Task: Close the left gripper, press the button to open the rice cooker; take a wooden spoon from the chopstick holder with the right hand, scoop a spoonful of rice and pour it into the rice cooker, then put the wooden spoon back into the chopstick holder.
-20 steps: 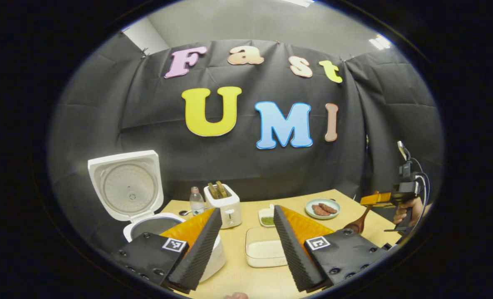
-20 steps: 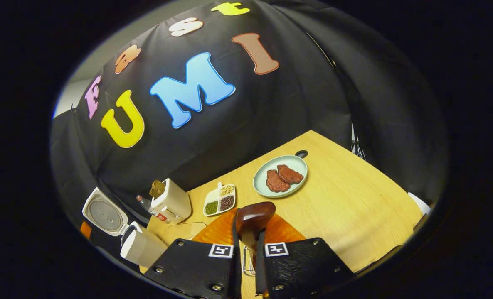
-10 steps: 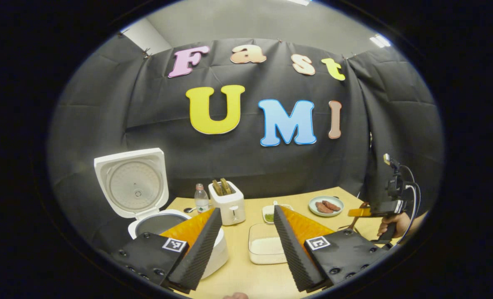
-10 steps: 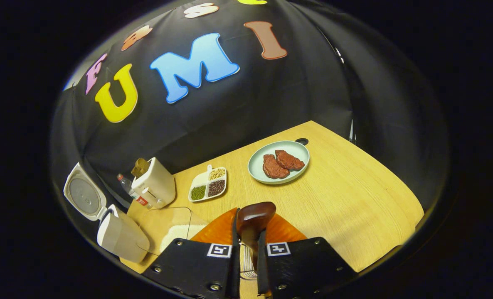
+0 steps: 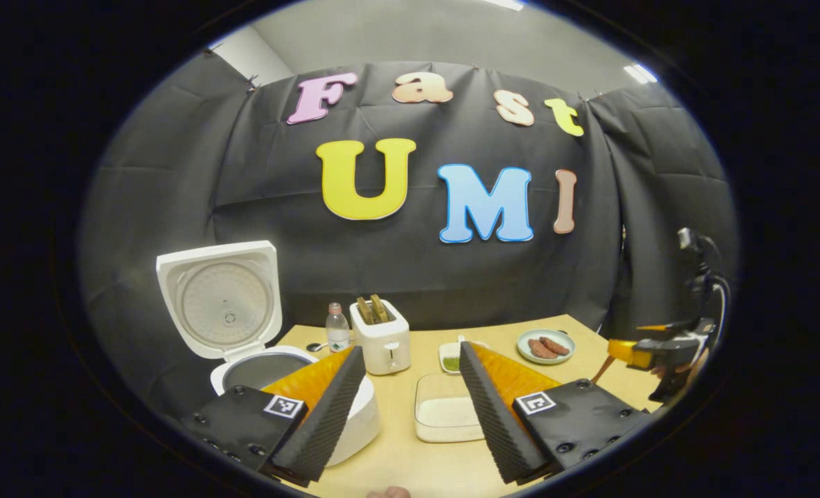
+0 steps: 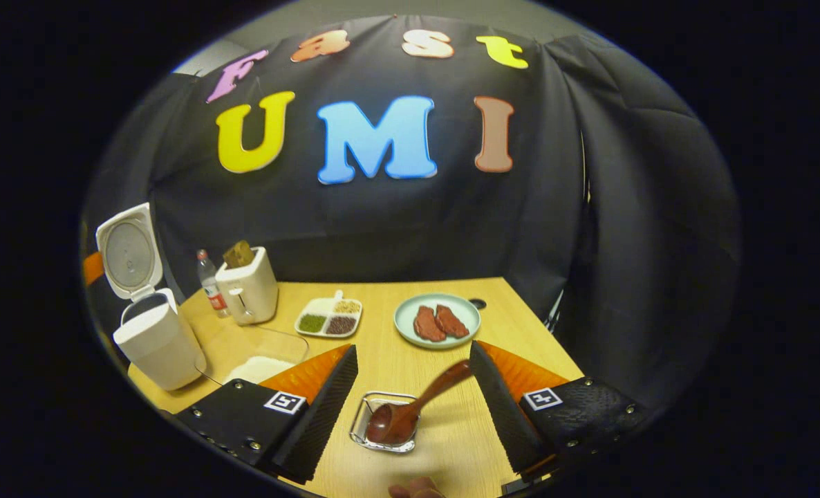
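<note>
Wooden spoon (image 6: 410,408) slants, bowl down in holder (image 6: 384,432)

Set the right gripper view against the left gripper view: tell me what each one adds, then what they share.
Right gripper view adds: the chopstick holder with the wooden spoon resting bowl-down in it, in front of the open right gripper. Left gripper view adds: the open left gripper up close and a look into the rice cooker. Shared: that cooker with its lid up, the toaster, bottle, rice container and plate of meat.
</note>
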The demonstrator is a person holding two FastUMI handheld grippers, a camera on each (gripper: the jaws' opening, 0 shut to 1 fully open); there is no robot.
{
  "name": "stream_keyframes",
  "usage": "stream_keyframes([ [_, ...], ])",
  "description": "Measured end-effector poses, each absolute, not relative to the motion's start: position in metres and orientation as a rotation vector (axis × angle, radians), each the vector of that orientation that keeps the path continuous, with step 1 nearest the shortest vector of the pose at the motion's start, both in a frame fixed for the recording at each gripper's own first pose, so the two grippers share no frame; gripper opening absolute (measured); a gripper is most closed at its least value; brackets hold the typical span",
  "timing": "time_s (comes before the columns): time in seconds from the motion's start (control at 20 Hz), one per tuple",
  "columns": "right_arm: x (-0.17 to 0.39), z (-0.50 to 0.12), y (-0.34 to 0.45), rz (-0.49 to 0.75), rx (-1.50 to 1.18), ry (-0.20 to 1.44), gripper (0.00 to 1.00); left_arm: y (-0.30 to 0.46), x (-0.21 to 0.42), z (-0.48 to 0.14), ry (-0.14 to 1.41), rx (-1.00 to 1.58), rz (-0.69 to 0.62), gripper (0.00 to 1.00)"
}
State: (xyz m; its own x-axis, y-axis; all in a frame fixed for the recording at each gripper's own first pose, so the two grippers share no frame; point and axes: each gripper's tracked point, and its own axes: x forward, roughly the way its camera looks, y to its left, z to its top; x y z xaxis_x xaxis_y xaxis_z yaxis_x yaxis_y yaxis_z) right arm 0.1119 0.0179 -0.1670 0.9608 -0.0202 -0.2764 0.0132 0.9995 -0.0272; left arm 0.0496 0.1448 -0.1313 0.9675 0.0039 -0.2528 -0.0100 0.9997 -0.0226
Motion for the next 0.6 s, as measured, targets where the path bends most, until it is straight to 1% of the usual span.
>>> stream_keyframes([
  [0.1,0.113,-0.126,0.039,0.024,-0.016,0.197,0.98,0.151,0.056,-0.124,0.246,-0.020,0.013,0.96],
  [0.15,0.115,-0.108,0.048,0.044,0.000,0.168,0.94,0.156,0.060,-0.120,0.241,-0.014,0.019,0.96],
  [0.2,0.116,-0.092,0.057,0.061,0.012,0.146,0.98,0.163,0.064,-0.114,0.236,-0.009,0.029,0.96],
  [0.3,0.118,-0.068,0.069,0.087,0.028,0.113,0.98,0.180,0.074,-0.102,0.224,-0.014,0.061,0.96],
  [0.6,0.127,-0.034,0.091,0.129,0.062,0.044,0.98,0.244,0.096,-0.084,0.213,0.040,0.180,0.96],
])
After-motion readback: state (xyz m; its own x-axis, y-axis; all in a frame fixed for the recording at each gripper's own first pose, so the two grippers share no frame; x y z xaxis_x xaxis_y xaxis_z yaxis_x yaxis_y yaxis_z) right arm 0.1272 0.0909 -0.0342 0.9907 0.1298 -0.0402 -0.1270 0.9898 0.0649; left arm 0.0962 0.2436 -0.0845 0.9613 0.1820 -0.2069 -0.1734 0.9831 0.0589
